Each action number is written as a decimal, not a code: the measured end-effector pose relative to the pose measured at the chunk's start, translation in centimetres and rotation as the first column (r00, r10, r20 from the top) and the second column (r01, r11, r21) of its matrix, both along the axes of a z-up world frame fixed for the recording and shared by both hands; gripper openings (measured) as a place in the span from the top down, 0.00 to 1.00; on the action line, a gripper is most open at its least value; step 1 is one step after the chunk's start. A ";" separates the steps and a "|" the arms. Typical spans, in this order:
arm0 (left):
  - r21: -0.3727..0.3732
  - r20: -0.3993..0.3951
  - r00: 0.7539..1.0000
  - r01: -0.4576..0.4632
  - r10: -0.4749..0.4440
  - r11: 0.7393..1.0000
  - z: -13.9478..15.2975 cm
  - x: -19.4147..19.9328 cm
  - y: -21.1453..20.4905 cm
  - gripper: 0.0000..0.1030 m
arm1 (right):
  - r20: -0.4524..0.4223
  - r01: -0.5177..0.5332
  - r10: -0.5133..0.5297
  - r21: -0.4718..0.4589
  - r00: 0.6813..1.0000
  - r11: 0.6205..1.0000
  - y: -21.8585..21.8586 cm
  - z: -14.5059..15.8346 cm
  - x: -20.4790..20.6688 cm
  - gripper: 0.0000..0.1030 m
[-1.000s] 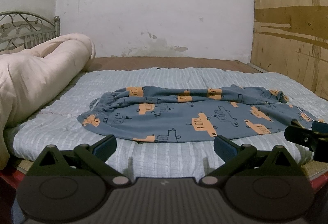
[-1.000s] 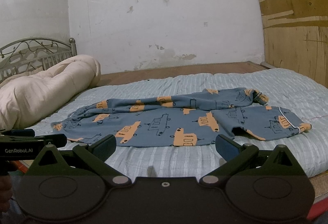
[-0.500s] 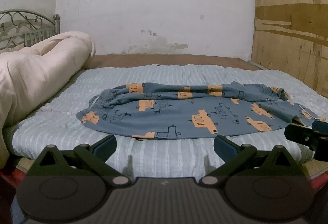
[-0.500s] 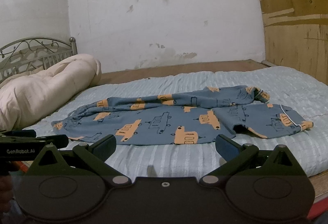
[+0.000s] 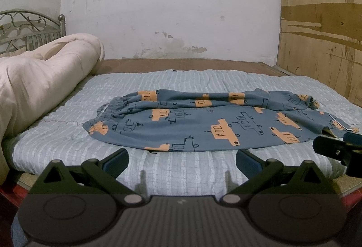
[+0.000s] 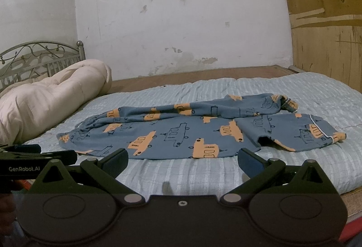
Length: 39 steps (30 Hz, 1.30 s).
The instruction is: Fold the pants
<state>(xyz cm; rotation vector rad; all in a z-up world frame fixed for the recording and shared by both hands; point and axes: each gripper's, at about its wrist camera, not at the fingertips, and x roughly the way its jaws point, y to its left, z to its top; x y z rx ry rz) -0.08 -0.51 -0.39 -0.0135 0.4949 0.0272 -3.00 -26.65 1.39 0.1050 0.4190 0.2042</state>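
Blue pants [image 5: 203, 120] with orange vehicle prints lie spread across the bed, waistband to the left, leg cuffs to the right [image 6: 316, 131]. One leg lies bunched along the far side. My left gripper [image 5: 182, 160] hovers open just short of the pants' near edge, with nothing between its fingers. My right gripper [image 6: 183, 158] is open too, near the front edge of the pants and further right. Each gripper shows at the edge of the other's view: the right one [image 5: 337, 150] and the left one [image 6: 38, 158].
A light blue striped mattress cover [image 5: 187, 170] carries the pants. A rolled cream duvet [image 5: 40, 75] lies at the left by a metal headboard [image 6: 40, 54]. A white wall stands behind, plywood panels [image 5: 321, 20] at the right. A wooden bed board [image 6: 203, 75] shows at the back.
Both grippers have dipped slightly and edged a little toward the bed; the pants lie unmoved.
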 end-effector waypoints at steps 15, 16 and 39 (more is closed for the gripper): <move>-0.015 -0.028 1.000 0.015 -0.015 1.000 -0.6 0.2 0.0 0.01 | -0.007 -0.005 0.005 -0.002 1.000 1.000 0.3 -0.4 0.2 0.01; -0.022 -0.036 0.999 0.016 -0.017 1.000 -0.7 0.2 0.1 0.01 | -0.007 -0.005 0.005 -0.003 1.000 1.000 0.3 -0.4 0.1 0.01; -0.235 -0.263 0.965 -0.056 -0.008 0.970 0.9 7.8 4.3 0.01 | -0.200 0.045 -0.052 -0.042 0.978 0.998 1.1 2.3 6.4 0.01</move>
